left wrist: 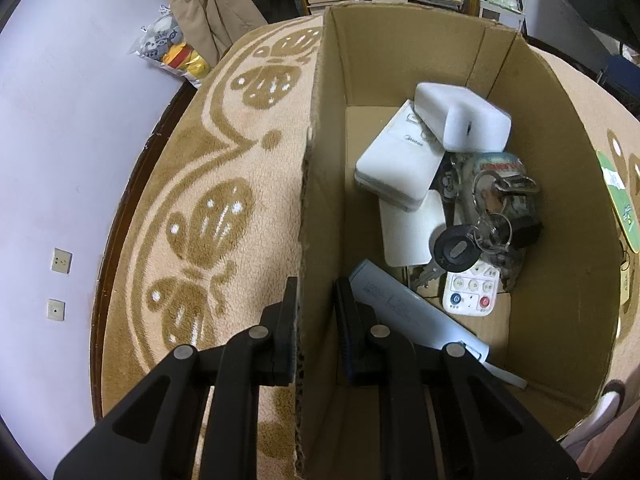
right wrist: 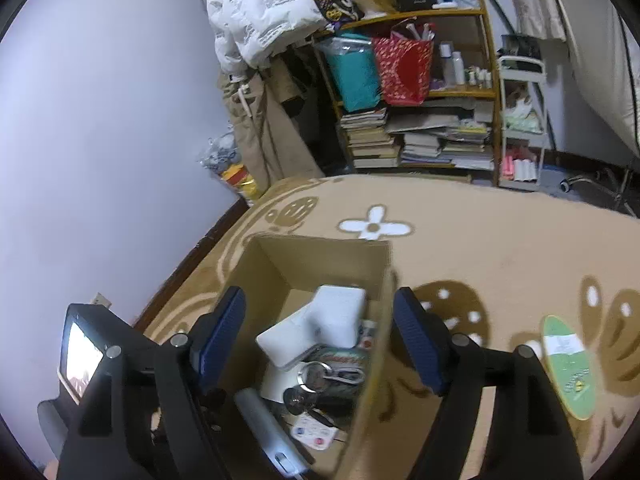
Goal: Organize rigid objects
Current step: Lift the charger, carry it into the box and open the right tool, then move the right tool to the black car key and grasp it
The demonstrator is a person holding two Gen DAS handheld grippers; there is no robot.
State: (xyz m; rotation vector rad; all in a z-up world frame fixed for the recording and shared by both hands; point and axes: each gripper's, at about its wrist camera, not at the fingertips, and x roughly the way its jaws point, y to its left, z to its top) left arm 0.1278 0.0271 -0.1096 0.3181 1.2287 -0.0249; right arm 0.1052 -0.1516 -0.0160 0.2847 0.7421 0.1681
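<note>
**Q:** Box status?

**A:** Cardboard box (left wrist: 400, 52) sits on the butterfly blanket (left wrist: 224, 184), near its wall-side edge. My left claw (left wrist: 316, 320) is clenched on its wall; right claw (right wrist: 320, 332) hangs released above. I'd hold steady.

Left gripper (left wrist: 316, 316): jaws nearly closed, one finger either side of the cardboard wall (left wrist: 316, 200), looks clamped on it, pointing forward-down. Right gripper (right wrist: 320, 340): jaws spread wide, nothing between the pads (right wrist: 416, 344), held above and tilted down; left gripper's body visible beside its left finger.
</note>
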